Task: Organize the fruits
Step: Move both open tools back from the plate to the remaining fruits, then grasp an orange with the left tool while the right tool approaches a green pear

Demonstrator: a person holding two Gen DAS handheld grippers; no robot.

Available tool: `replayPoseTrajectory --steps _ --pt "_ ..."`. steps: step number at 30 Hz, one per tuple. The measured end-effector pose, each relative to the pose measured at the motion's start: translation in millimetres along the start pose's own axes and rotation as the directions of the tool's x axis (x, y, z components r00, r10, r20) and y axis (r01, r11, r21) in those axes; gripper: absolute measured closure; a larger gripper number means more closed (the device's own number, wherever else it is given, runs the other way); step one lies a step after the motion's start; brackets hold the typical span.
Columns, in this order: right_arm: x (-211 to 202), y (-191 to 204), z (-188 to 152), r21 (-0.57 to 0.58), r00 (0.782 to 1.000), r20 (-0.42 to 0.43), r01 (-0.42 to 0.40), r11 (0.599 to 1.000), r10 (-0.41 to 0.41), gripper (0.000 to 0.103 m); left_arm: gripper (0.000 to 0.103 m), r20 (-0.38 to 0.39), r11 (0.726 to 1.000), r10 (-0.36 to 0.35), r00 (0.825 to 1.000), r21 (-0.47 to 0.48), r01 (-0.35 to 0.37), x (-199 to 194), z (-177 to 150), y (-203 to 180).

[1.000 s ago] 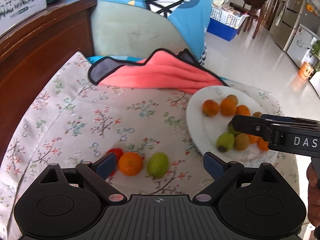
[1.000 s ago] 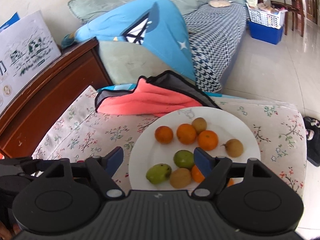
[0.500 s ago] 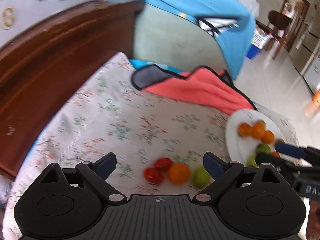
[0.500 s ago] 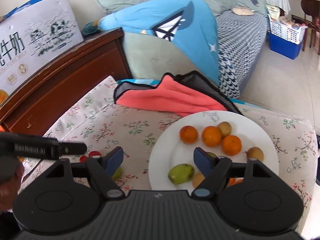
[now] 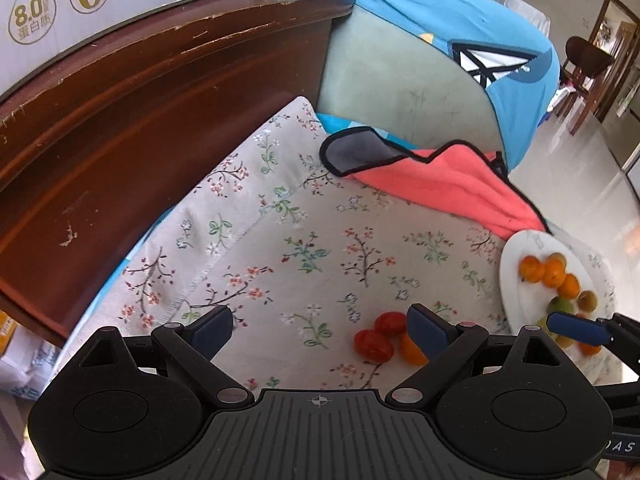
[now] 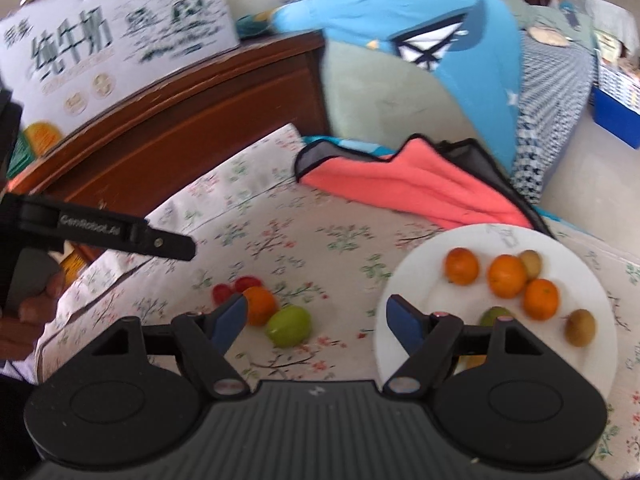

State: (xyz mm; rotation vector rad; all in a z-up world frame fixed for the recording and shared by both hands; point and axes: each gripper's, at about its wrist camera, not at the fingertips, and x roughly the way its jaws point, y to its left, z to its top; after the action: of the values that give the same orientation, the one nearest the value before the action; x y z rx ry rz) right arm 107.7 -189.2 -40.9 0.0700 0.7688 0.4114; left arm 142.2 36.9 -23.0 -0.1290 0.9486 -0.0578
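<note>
Sorted: white plate [image 6: 496,240] held several oranges, brownish and green fruits.
Outstanding: orange [image 6: 261,304], green fruit [image 6: 289,325] and two red fruits [image 5: 380,336] lay clustered on the floral cloth [image 5: 304,248], left of the plate.
Left gripper [image 5: 320,330]: angled down at the cloth, fingers apart, nothing between.
Right gripper [image 6: 316,320]: tilted down between cluster and plate, fingers apart, empty.
Progress: judged mostly complete.
</note>
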Motion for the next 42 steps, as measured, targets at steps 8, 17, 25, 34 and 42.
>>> replayPoseTrajectory --steps 8,17,25,34,42 --pt "21 18 -10 -0.090 0.999 -0.042 -0.025 0.996 0.021 0.039 0.008 -0.025 1.000 0.001 1.000 -0.016 -0.001 6 -7 6" --pt "37 20 -16 -0.132 0.998 -0.052 -0.026 0.991 0.019 0.053 0.008 -0.019 1.000 -0.017 1.000 -0.003 0.017 5 -9 3" --pt "45 23 -20 -0.148 0.998 -0.059 -0.042 0.988 0.033 0.063 0.008 -0.007 0.997 -0.028 1.000 0.076 0.029 6 -17 -10" --pt "38 23 -20 -0.157 0.996 -0.060 -0.071 0.985 0.063 0.072 0.009 0.046 0.979 -0.055 0.997 0.199 0.045 3 -25 -30" --pt "13 6 -33 -0.149 0.990 -0.112 -0.097 0.984 0.081 0.076 0.011 0.083 0.932 -0.115 0.990 0.353 0.079 7 -39 -54"
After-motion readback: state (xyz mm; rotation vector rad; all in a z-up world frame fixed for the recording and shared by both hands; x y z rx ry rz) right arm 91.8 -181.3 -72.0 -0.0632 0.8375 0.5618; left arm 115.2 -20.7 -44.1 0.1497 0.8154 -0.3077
